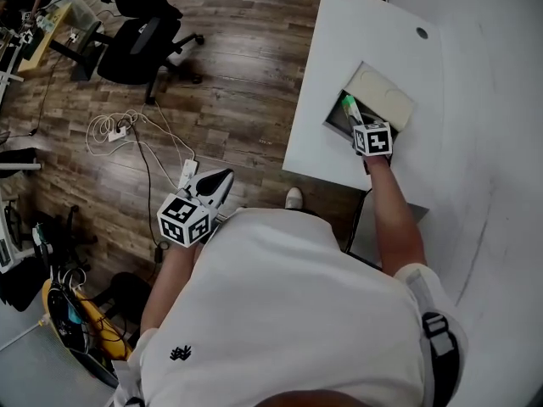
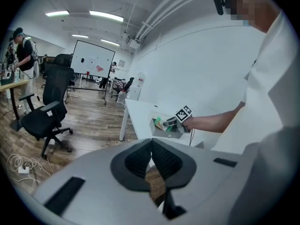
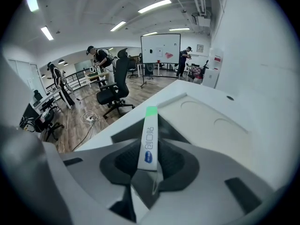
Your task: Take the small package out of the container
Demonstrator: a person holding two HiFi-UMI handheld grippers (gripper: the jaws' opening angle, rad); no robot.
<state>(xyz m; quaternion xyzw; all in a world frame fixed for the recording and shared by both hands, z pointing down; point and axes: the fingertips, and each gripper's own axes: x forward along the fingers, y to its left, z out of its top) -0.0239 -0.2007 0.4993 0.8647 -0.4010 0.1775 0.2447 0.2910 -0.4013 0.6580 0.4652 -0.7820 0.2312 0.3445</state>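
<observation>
**A:** So which claw actually has the small package (image 3: 149, 139)?

**B:** The right gripper (image 3: 149, 165). Its pads are closed partway onto the pack's flat sides. The pack sits edge-on, with its long axis running straight out along the jaws and the green end farthest out. It's right at the open container (image 1: 335, 124) on the white table (image 1: 339, 41). I honestly can't tell if it's cleared the rim.

**A:** And the left?

**B:** The left gripper (image 2: 151, 161) is down by the person's hip, well apart from the table, jaws together on nothing. I'd guess the right one pulls up and back along the pack's length.
</observation>
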